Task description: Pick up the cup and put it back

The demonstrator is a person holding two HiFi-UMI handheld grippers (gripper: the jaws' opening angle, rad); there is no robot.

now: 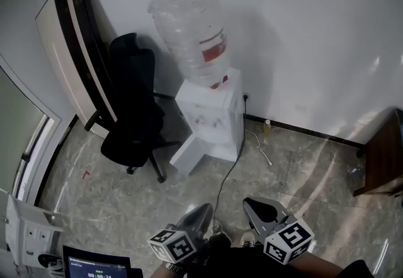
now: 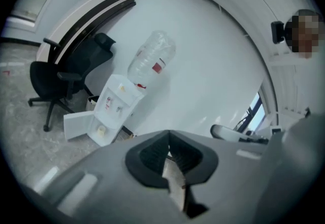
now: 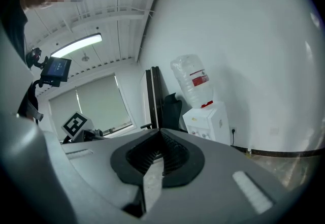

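Note:
A white water dispenser (image 1: 211,113) with a large clear bottle (image 1: 189,34) stands against the far wall, its lower cabinet door (image 1: 187,154) swung open. In the left gripper view a small pale cup (image 2: 101,130) sits inside that open cabinet of the dispenser (image 2: 118,103). Both grippers hang low in the head view, well short of the dispenser: my left gripper (image 1: 203,212) and my right gripper (image 1: 257,206). Each has its jaws together with nothing between them, as the left gripper (image 2: 169,151) and right gripper (image 3: 161,147) show in their own views. The cup is not visible in the head view.
A black office chair (image 1: 132,113) stands left of the dispenser, beside a folded table (image 1: 75,50) leaning on the wall. A power cord (image 1: 228,173) trails over the marble floor. Dark wooden furniture (image 1: 384,157) is at the right edge; a screen (image 1: 94,267) sits bottom left.

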